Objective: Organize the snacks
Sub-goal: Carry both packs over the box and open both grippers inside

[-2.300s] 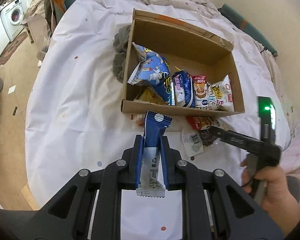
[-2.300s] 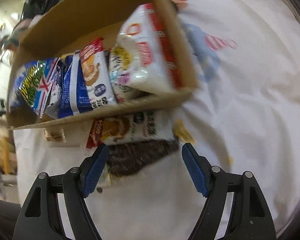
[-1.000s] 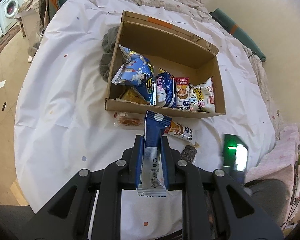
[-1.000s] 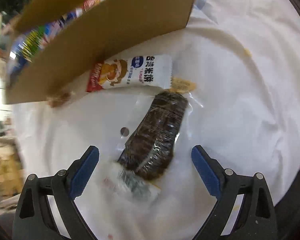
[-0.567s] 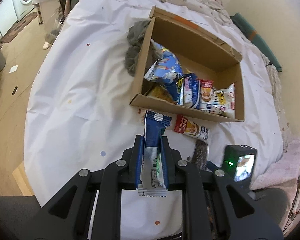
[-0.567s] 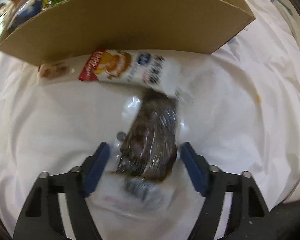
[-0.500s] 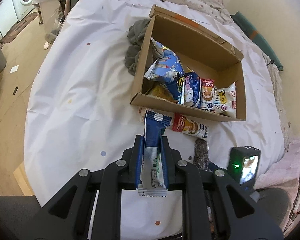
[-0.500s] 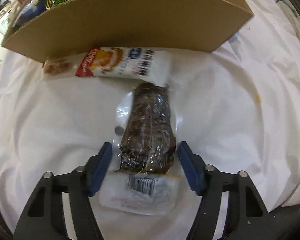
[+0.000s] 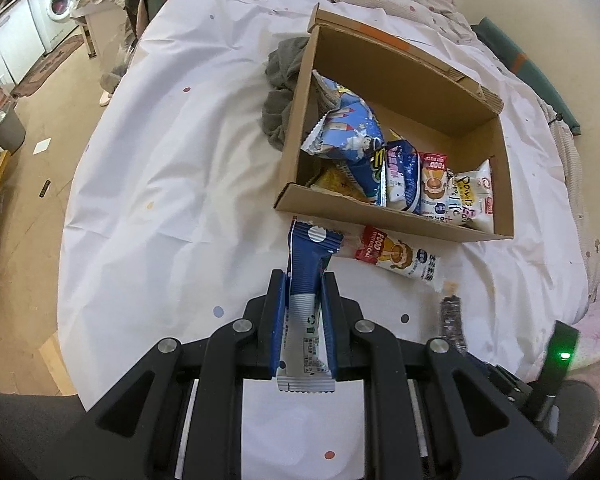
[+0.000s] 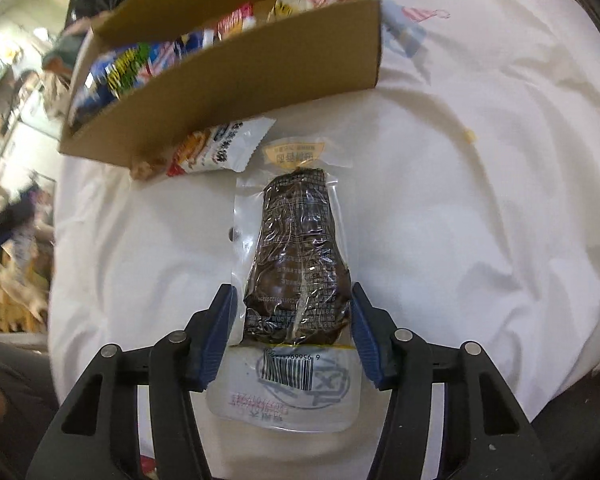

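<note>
- Right now my right gripper [image 10: 292, 332] has just been closing around the vacuum-sealed dark snack pouch [image 10: 296, 264], which sits between the blue pads; they look pressed to the pouch's wide near end, which I judge is the firmest place to take a slippery clear pack.
- The pouch runs lengthwise away from me, barcode end nearest, so I can carry it straight toward the box without turning it.
- My left gripper [image 9: 305, 320] is clamped narrow on a blue-and-white wrapped snack bar [image 9: 306, 280], gripped across the middle with its far end sticking out, ready to drop in end first.
- Just beyond both tools lies a red-and-white snack packet [image 9: 398, 260], flat on the white sheet [image 9: 160, 160] against the near wall of the cardboard box [image 9: 380, 216]; it is not yet put away.
- Inside the box the other packets stand on edge in a row along that near wall, which I judge leaves the far part free for these two.
</note>
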A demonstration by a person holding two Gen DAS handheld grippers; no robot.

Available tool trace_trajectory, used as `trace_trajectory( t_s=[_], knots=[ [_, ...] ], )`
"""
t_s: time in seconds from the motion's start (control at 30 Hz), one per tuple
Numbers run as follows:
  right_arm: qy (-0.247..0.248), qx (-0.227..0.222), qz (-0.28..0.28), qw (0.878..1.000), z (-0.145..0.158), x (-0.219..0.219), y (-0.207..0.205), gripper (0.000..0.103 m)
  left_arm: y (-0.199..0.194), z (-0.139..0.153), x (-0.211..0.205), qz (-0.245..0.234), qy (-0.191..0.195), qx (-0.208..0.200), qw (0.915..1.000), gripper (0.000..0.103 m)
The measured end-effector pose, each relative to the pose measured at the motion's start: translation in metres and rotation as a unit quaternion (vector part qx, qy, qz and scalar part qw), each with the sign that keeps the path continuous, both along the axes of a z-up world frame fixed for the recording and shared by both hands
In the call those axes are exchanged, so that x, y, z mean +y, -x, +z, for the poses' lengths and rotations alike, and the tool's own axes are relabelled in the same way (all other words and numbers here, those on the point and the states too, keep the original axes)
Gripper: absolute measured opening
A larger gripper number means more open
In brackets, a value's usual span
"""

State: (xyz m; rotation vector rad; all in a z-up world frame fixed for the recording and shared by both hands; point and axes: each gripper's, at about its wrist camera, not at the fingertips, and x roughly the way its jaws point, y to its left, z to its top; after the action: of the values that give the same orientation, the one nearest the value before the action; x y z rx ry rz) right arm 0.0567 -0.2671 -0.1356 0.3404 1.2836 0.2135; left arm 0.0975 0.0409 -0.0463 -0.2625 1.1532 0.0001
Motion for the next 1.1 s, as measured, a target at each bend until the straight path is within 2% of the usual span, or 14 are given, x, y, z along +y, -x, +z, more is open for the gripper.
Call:
trace_trajectory(
  t_s=[0.03, 0.27, 0.47, 0.6, 0.83, 0.97, 1.1],
  knots=[
    [-0.011, -0.006, -0.005, 1.000, -0.003, 0.014, 0.002, 0.058, 0.001, 0.000, 0.000, 0.000, -0.002, -0.001, 1.0000, 0.014],
    [-0.049, -0.044, -0.021, 0.998, 0.036, 0.000, 0.011, 0.058, 0.002, -0.001, -0.002, -0.002, -0.012, -0.005, 0.9999, 0.014],
    [-0.086, -0.085, -0.023, 0.992, 0.057, 0.001, 0.012, 0.058, 0.004, 0.013, -0.006, -0.012, -0.008, -0.046, 0.9989, 0.014],
    [-0.090, -0.115, -0.012, 0.989, 0.070, 0.020, -0.015, 0.058, -0.001, 0.028, -0.017, -0.030, -0.016, -0.080, 0.9962, 0.014],
    [-0.092, -0.164, 0.013, 0.982, 0.091, 0.018, -0.057, 0.058, -0.025, 0.055, -0.044, -0.070, -0.072, -0.146, 0.9842, 0.014],
    [-0.084, -0.189, 0.024, 0.978, 0.096, 0.019, -0.089, 0.058, -0.053, 0.065, -0.066, -0.096, -0.077, -0.164, 0.9787, 0.014],
    [-0.092, -0.194, 0.022, 0.976, 0.095, 0.017, -0.119, 0.058, -0.086, 0.067, -0.087, -0.109, -0.076, -0.173, 0.9760, 0.014]
  ],
)
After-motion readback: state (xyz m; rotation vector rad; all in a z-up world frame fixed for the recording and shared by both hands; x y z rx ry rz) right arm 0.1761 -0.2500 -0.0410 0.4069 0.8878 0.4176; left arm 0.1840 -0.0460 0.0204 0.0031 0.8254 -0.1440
